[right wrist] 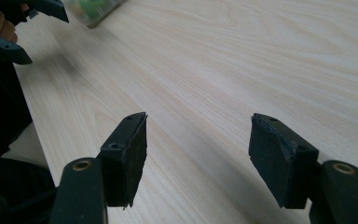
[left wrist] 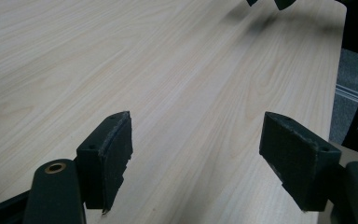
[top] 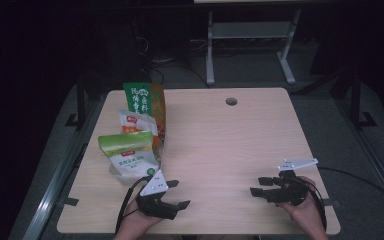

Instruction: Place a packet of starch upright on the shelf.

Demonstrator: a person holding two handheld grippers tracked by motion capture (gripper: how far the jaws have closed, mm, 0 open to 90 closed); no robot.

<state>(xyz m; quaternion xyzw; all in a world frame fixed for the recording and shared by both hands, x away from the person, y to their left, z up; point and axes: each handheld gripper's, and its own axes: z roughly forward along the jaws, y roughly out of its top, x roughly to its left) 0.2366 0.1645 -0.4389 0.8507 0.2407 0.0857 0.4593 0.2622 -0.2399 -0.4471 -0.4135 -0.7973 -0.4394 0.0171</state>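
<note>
While both black two-jaw grippers rest empty with jaws spread at the near edge of the pale wooden table, the left gripper sits just beside three upright snack bags (green, white, orange); the right gripper lies well apart.

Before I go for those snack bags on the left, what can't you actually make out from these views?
- Bag lettering: too small and dim in the high view; front bag, middle bag, tall green and orange bag.
- Middle bag's lower half: hidden behind the front bag.
- Clear packet: cut off by the right gripper view's top edge, blurred.
- Room beyond the table: too dark.
</note>
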